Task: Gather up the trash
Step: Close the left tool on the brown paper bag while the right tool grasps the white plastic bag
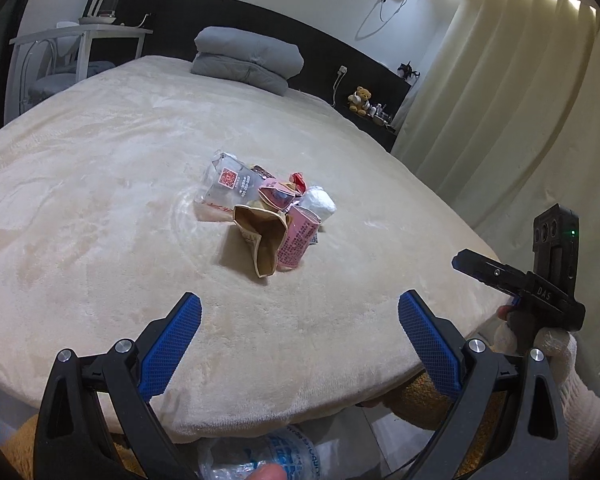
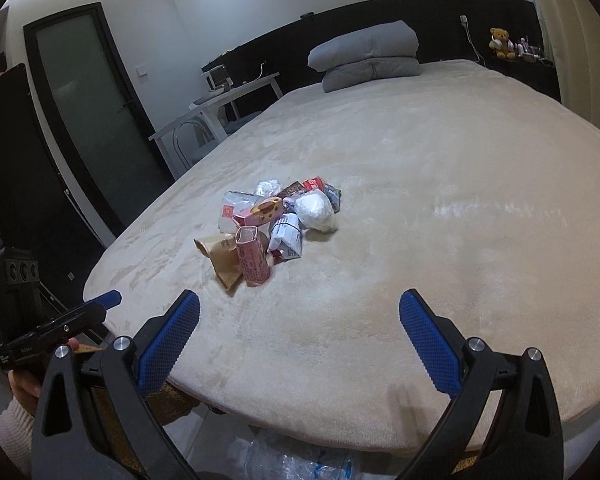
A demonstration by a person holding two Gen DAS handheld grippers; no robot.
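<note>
- Left wrist view takes in a wide bed (image 1: 100, 184) under a cream plush blanket, filling most of the room between a black headboard and pale curtains (image 1: 500, 100).
- Folded grey bedding (image 1: 248, 58) sits stacked at the head of the bed, just in front of the headboard.
- A white tabletop (image 1: 80, 34) stands at the bed's far left corner, carrying a small appliance.
- A clear plastic bag (image 1: 260, 460) hangs below the near edge of the bed, partly hidden at the bottom of the frame.
- A pile of trash (image 1: 268, 212) lies in the middle of the blanket, well ahead of both tools; its pieces touch and overlap.
- Within the pile, a clear wrapper (image 1: 224, 188) lies at the far left, a crumpled brown paper bag (image 1: 262, 240) nearest the camera, a pink carton (image 1: 298, 240) just right of it and a white wad (image 1: 318, 204) behind that.
- The left tool (image 1: 300, 344) hovers over the near edge of the bed, its blue-padded jaws spread wide and holding nothing.
- The right tool (image 2: 300, 344) hovers likewise over the near edge, jaws wide apart and empty; from its view the pile sits ahead and to the left.
- A small teddy bear (image 1: 360, 100) sits on a dark shelf beside the curtains.
</note>
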